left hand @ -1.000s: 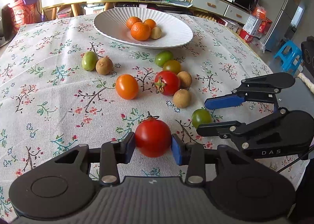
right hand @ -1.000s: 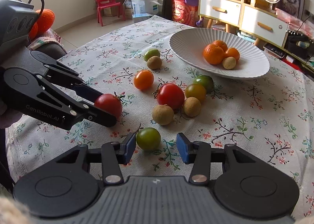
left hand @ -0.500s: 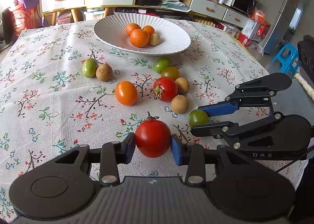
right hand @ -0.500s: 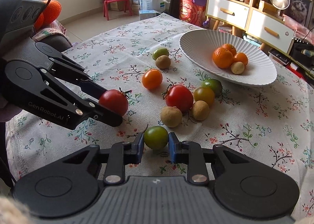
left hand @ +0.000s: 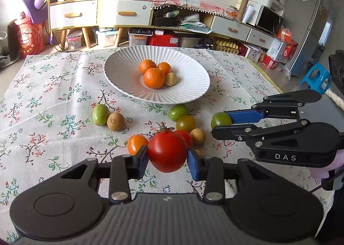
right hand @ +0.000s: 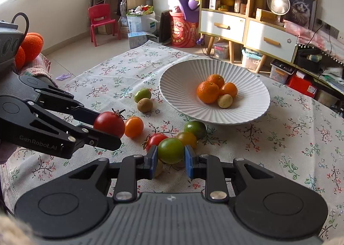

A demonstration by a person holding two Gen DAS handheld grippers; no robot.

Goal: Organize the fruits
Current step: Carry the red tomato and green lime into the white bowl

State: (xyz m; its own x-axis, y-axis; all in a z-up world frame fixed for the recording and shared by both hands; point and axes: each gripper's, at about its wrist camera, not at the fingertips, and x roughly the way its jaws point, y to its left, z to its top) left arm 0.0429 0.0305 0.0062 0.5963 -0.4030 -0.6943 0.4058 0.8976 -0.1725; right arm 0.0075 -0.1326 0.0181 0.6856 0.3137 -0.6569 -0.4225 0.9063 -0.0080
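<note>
My left gripper (left hand: 167, 159) is shut on a red tomato (left hand: 167, 152) and holds it above the floral tablecloth; it also shows in the right wrist view (right hand: 109, 124). My right gripper (right hand: 169, 159) is shut on a green tomato (right hand: 171, 150), lifted off the cloth; it also shows in the left wrist view (left hand: 221, 120). The white ribbed plate (left hand: 189, 92) stands further back with three oranges (left hand: 154, 77) and a small brown fruit (left hand: 171, 79).
On the cloth lie an orange tomato (left hand: 136, 144), a second red tomato (right hand: 156, 139), a yellow-green tomato (left hand: 185, 123), a green fruit (left hand: 178, 112), brown fruits (left hand: 197, 136), and a green and brown pair (left hand: 107, 116). Cabinets stand behind the table.
My right gripper closed on the green tomato and lifted it. Both grippers rose and moved toward the plate with their tomatoes.
</note>
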